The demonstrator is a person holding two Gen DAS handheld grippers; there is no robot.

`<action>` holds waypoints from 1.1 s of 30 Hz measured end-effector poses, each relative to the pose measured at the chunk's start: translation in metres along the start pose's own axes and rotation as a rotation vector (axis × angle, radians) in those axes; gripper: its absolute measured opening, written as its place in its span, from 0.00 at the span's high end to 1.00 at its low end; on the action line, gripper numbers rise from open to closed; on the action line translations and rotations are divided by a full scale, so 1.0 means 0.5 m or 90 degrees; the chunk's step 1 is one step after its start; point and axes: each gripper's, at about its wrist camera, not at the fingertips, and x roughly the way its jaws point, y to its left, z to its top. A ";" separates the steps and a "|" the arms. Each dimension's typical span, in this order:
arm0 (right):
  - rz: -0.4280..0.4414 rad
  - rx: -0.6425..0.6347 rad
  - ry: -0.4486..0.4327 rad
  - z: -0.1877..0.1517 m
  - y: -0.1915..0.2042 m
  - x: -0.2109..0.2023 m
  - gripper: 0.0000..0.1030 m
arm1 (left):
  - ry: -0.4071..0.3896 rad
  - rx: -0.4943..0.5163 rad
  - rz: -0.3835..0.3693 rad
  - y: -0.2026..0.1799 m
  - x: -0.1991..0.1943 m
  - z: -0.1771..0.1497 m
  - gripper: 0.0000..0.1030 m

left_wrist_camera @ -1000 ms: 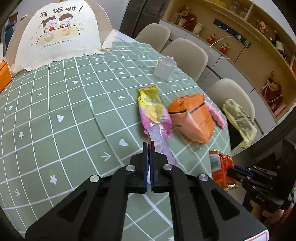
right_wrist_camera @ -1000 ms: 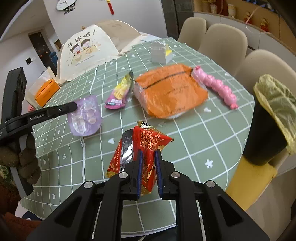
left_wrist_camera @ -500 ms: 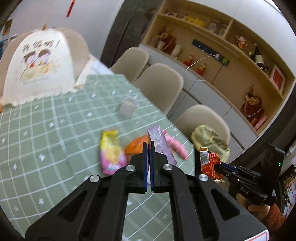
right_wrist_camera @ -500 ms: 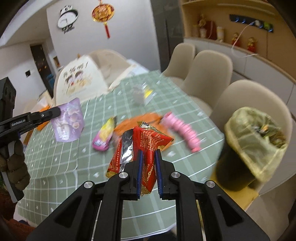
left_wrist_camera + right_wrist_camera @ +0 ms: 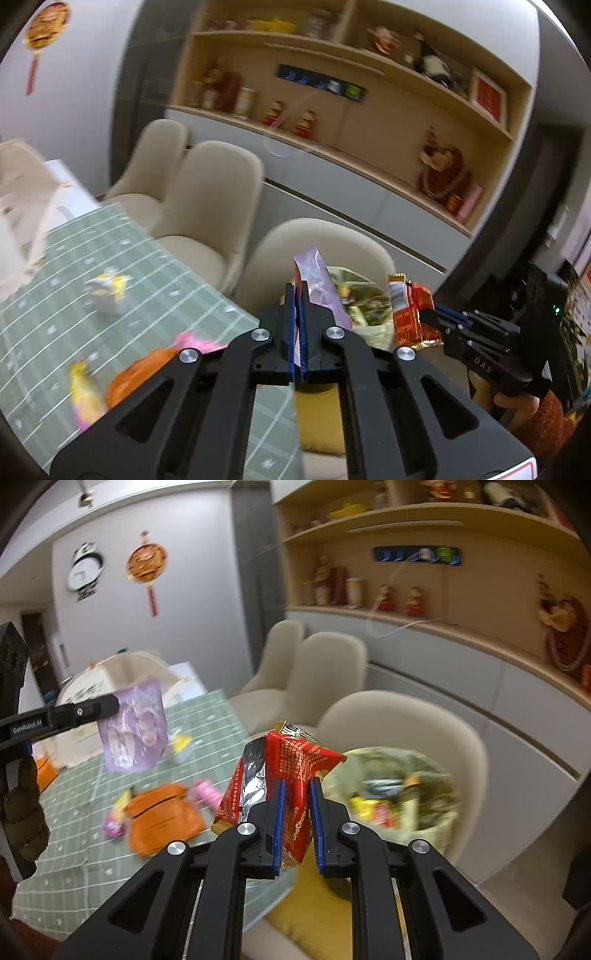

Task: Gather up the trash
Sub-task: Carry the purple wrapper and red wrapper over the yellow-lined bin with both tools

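My left gripper (image 5: 297, 291) is shut on a purple plastic wrapper (image 5: 319, 280) and holds it in the air in front of the trash bin (image 5: 364, 302), which has a yellow-green liner. My right gripper (image 5: 295, 790) is shut on a red snack wrapper (image 5: 291, 771), held just left of the same bin (image 5: 391, 794). The purple wrapper (image 5: 133, 731) and left gripper (image 5: 110, 703) also show in the right wrist view. The red wrapper (image 5: 412, 310) shows in the left wrist view, right of the bin.
On the green checked tablecloth (image 5: 74, 849) lie an orange bag (image 5: 162, 819), a pink item (image 5: 205, 792), a yellow-pink wrapper (image 5: 116, 819) and a small white box (image 5: 107, 291). Beige chairs (image 5: 210, 206) stand around the table. The bin sits on a chair with a yellow cushion (image 5: 314, 915).
Both grippers have lifted off the table and swung right toward the bin, each still holding its wrapper. The bin now fills the middle of both views.
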 end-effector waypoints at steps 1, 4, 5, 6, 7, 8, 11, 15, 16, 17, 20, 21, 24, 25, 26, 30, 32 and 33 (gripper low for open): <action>-0.009 0.005 -0.005 0.003 -0.020 -0.005 0.86 | 0.006 0.003 -0.012 -0.014 0.025 0.009 0.98; -0.039 0.020 -0.016 0.007 -0.086 -0.014 0.86 | 0.023 -0.009 -0.045 -0.044 0.105 0.032 0.98; -0.049 0.027 -0.018 0.008 -0.111 -0.015 0.86 | 0.029 -0.019 -0.054 -0.047 0.125 0.038 0.98; -0.057 0.033 -0.018 0.008 -0.132 -0.015 0.86 | 0.039 -0.034 -0.066 -0.052 0.159 0.045 0.98; -0.062 0.038 -0.018 0.007 -0.146 -0.012 0.86 | 0.051 -0.046 -0.076 -0.057 0.194 0.051 0.98; -0.069 0.045 -0.017 0.006 -0.167 -0.009 0.86 | 0.061 -0.054 -0.082 -0.062 0.228 0.054 0.98; -0.083 0.060 -0.014 0.005 -0.212 0.002 0.86 | 0.101 -0.066 -0.089 -0.069 0.320 0.049 0.98; -0.094 0.071 -0.012 0.002 -0.254 0.015 0.86 | 0.157 -0.078 -0.086 -0.084 0.425 0.027 0.98; -0.096 0.074 -0.012 0.002 -0.259 0.018 0.86 | 0.164 -0.077 -0.085 -0.090 0.440 0.022 0.98; -0.099 0.079 -0.010 0.000 -0.271 0.020 0.86 | 0.175 -0.078 -0.085 -0.098 0.462 0.014 0.98; -0.103 0.086 -0.005 -0.004 -0.293 0.029 0.86 | 0.196 -0.077 -0.082 -0.112 0.502 -0.004 0.98; -0.104 0.088 -0.003 -0.006 -0.300 0.032 0.86 | 0.203 -0.076 -0.080 -0.116 0.516 -0.009 0.98; -0.102 0.094 0.003 -0.009 -0.318 0.044 0.86 | 0.224 -0.080 -0.078 -0.119 0.549 -0.020 0.91; -0.100 0.096 0.006 -0.009 -0.320 0.048 0.86 | 0.230 -0.084 -0.077 -0.121 0.556 -0.023 0.78; -0.099 0.096 0.008 -0.010 -0.322 0.053 0.86 | 0.235 -0.090 -0.074 -0.114 0.558 -0.029 0.70; -0.088 0.095 0.017 -0.012 -0.327 0.074 0.86 | 0.237 -0.122 -0.059 -0.087 0.552 -0.037 0.63; -0.080 0.095 0.023 -0.010 -0.330 0.089 0.86 | 0.229 -0.123 -0.047 -0.077 0.532 -0.038 0.62; -0.074 0.095 0.027 -0.010 -0.330 0.099 0.86 | 0.224 -0.119 -0.043 -0.074 0.522 -0.037 0.62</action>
